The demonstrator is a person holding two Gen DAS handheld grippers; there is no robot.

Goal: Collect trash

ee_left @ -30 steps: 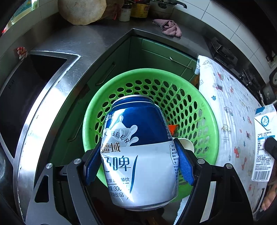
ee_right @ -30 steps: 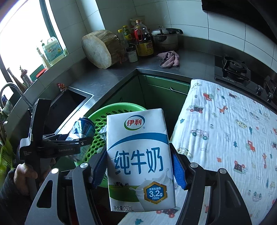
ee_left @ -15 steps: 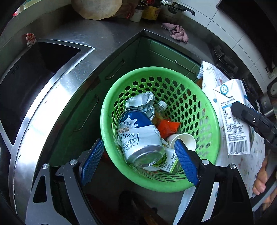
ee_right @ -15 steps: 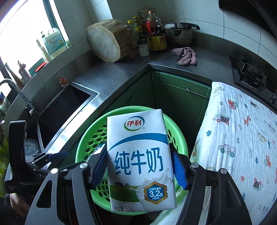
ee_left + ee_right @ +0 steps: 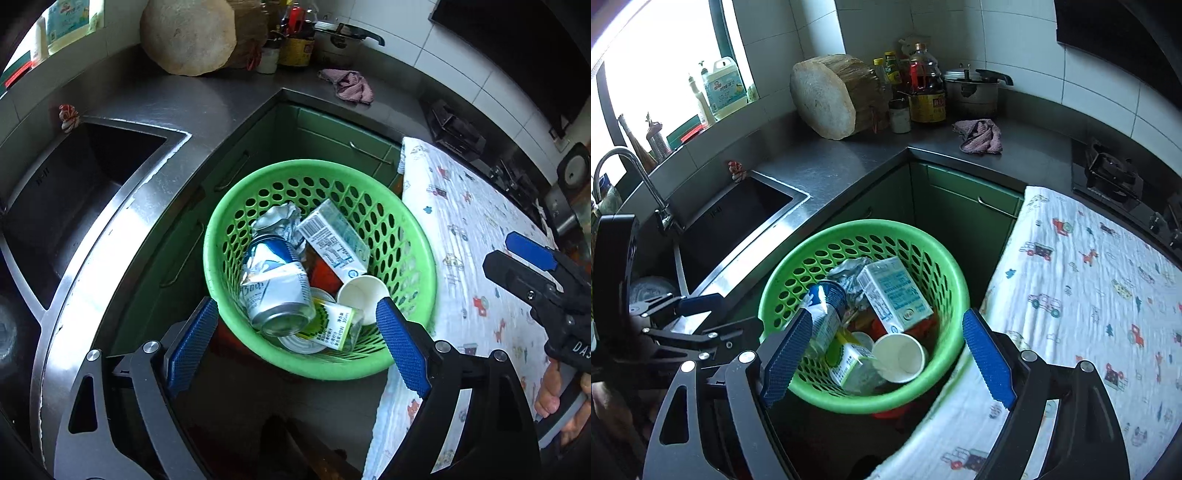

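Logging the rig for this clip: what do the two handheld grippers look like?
Both match: the left gripper and right gripper have black angular frames with triangular cut-outs and silver screw heads, and ribbed blue pads on the fingers. White lettering marks the right gripper's body in the left wrist view. No cables or sleeves show.

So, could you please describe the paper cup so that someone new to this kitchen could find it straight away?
Look for the round green basket on the floor in the corner, between the steel sink and the cloth-covered surface. The paper cup lies on its side near the basket's front edge, just below the milk carton. It is the only plain white, round, open-mouthed item among printed cartons and a can.
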